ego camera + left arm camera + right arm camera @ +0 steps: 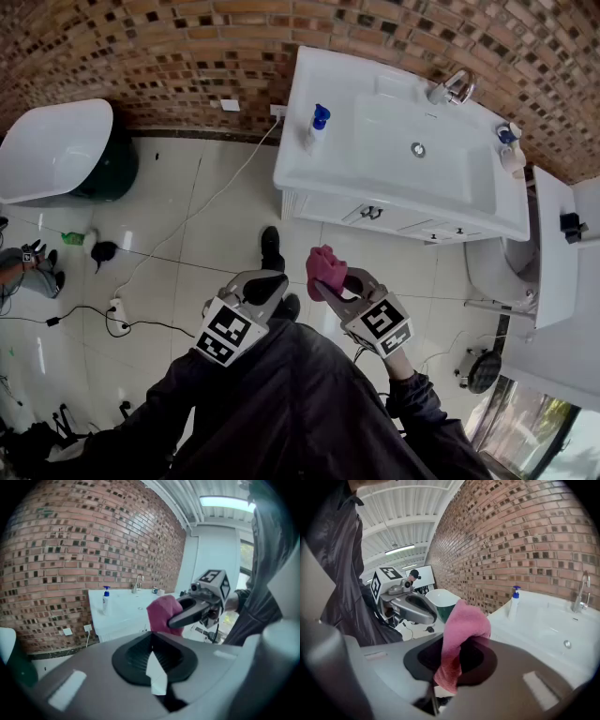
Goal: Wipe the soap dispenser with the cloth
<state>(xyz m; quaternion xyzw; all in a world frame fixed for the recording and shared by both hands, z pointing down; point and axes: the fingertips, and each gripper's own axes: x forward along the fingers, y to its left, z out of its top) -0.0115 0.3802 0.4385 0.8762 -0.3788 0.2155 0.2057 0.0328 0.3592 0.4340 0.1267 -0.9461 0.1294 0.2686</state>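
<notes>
Grippers, two, both mine, held low over the floor and well apart from the basin.
- My left gripper [268, 287]: jaws pressed together, nothing between them.
- My right gripper [343, 281]: jaws pinching the crumpled pink terry cloth [325, 266], which bunches up above the jaws and hangs below them.

Cloths, one.

White plastic soap dispenser with blue pump head [317, 126], one, upright on the left rim of the white ceramic basin [394, 187]. A second small blue-topped bottle [508, 146] stands at the right rim; I cannot tell what kind it is.

Chrome tap [452, 88], one, at the back of the basin.

Room: red-brown brick wall [178, 47], pale glossy floor tiles [187, 234] with black cables [89, 314] trailing across them, and a white rounded tub on a dark green base [58, 150] at the far left.

Views: only the head view shows the floor cables and the second bottle. The left gripper view shows a strip light on a ribbed white ceiling. The right gripper view shows the cloth's lower end hanging through the jaws.
</notes>
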